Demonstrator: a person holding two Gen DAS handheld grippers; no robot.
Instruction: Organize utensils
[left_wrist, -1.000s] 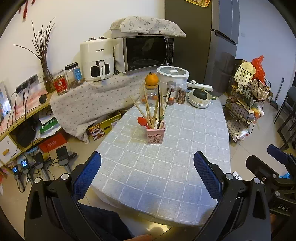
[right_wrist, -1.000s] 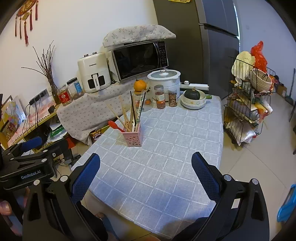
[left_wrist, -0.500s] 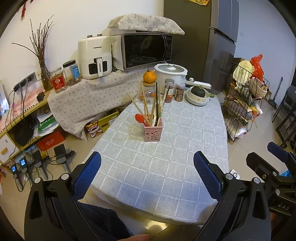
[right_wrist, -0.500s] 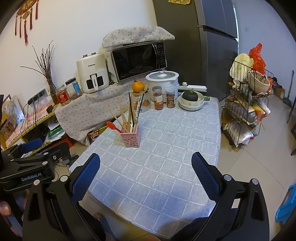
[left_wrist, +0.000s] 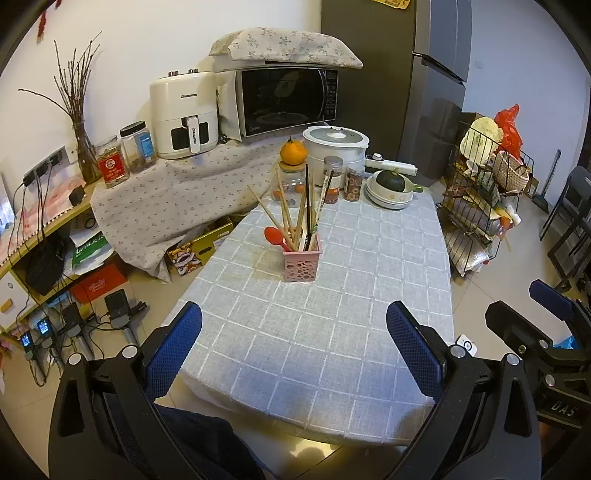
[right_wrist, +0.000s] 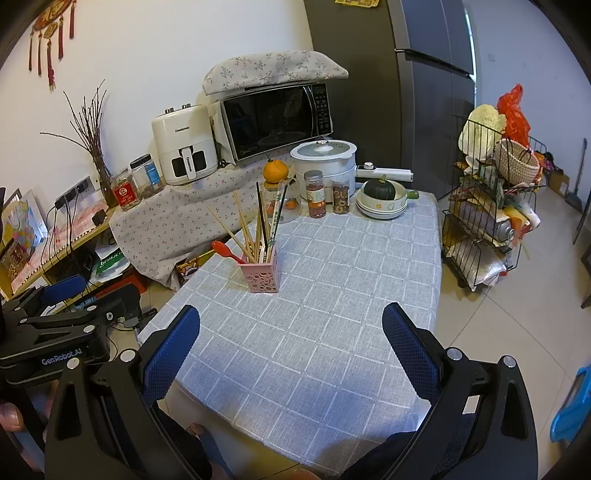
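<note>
Utensils in pink holder | both grippers empty, spread | wall ornament: right view only

1. A white wall is seen at upper left.
2. A dark refrigerator is placed at upper right.
3. The table is covered with grey checked cloth.
4. Beige floor tiles are seen at right.

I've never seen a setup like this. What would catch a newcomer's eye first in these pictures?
Probably the pink holder standing alone mid-table on the grey checked tablecloth, bristling with chopsticks and a red spoon. Next, the blue-padded left gripper and right gripper, open and empty over the table's near end. Behind, an orange sits atop a jar at the far edge.
</note>
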